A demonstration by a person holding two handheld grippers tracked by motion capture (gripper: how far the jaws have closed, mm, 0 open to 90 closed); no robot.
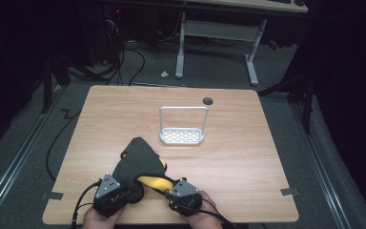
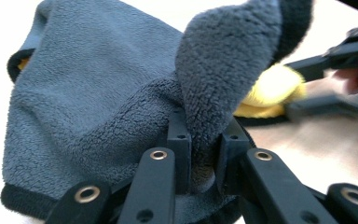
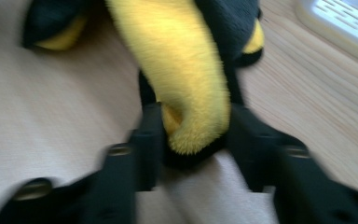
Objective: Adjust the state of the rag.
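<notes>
A fluffy fleece cloth [image 1: 138,160], dark grey on 1 face and bright yellow on the other with a black hem, lies bunched in a peaked heap on the near part of the pale wood-grain table [image 1: 228,162]. The left gripper [image 2: 200,156] is clamped on a raised fold of the grey pile, while the right gripper [image 3: 191,140] pinches a rolled yellow edge between its 2 black jaws; both hands sit low at the table's near edge. Behind the cloth stands a white perforated tray [image 1: 182,136] with a tall wire loop handle, and nothing is visible in it.
</notes>
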